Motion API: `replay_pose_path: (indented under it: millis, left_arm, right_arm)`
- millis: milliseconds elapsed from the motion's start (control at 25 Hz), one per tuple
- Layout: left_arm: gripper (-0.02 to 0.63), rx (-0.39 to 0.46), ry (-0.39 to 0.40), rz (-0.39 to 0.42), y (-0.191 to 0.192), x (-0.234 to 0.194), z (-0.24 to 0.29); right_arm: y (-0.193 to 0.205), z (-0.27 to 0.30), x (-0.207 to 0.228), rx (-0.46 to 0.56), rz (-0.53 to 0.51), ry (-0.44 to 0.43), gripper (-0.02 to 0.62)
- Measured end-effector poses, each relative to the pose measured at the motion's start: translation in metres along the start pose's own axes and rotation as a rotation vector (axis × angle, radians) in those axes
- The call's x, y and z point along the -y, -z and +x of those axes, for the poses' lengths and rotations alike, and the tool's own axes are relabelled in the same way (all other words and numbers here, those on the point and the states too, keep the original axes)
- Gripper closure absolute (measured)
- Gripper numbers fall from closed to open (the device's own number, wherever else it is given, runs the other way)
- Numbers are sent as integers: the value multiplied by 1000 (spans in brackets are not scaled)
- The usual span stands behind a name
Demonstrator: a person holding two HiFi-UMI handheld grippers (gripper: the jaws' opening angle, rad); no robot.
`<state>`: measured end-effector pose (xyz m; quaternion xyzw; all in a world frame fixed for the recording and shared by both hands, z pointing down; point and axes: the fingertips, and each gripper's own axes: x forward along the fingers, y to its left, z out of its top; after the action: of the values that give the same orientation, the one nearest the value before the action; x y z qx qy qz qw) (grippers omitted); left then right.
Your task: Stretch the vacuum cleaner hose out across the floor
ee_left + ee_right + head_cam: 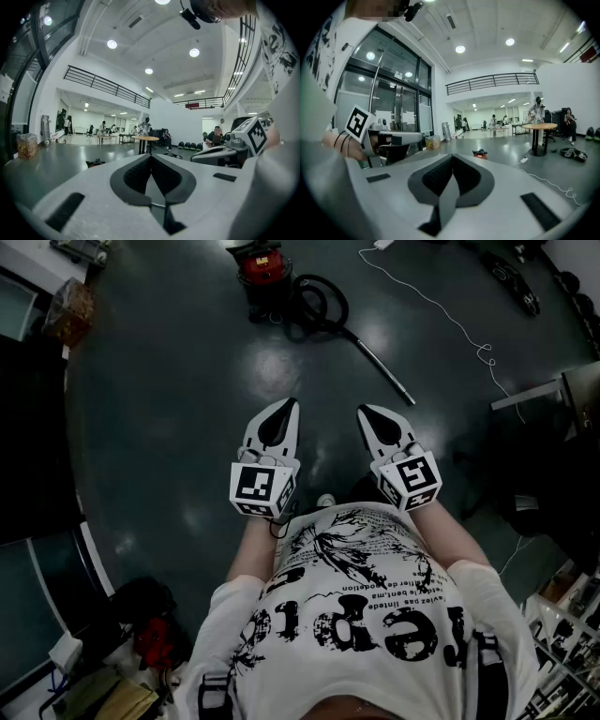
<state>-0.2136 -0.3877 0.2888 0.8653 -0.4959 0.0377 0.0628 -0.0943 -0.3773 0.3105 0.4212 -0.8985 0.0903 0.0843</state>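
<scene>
A red vacuum cleaner (263, 271) stands on the dark floor far ahead of me, its black hose (322, 302) coiled beside it and a metal wand (382, 362) lying out toward the right. In the right gripper view the vacuum cleaner (480, 153) shows small beyond the jaws. My left gripper (288, 405) and right gripper (364, 412) are held level in front of my chest, well short of the vacuum. Both are shut, with nothing between the jaws. The left gripper (151, 156) faces a distant round table.
A white cable (441, 310) runs across the floor right of the wand. A cabinet (28, 456) lines the left side, with bags (150, 629) near my feet. A round table (539, 126) and seated people stand far off. A desk edge (530, 395) juts in at right.
</scene>
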Motion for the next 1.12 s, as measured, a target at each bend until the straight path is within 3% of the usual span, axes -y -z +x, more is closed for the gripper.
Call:
replay_pose_path:
  millis: [200,400,800,1120]
  left_arm:
    - [600,-29,-9,-28,19,-18,22]
    - [600,-59,-40,-32,32,-48,70]
    - [600,-112,-47,-42,25,-129,273]
    - [601,-205,11,-105,52,-189,397]
  right_arm:
    - [6,24,17,-10,9,-8,591]
    - [10,72,63,-8,22,-21,591]
    - [-22,220,247,-47,4,-34,591]
    - [-7,326,342,-155,67,1,591]
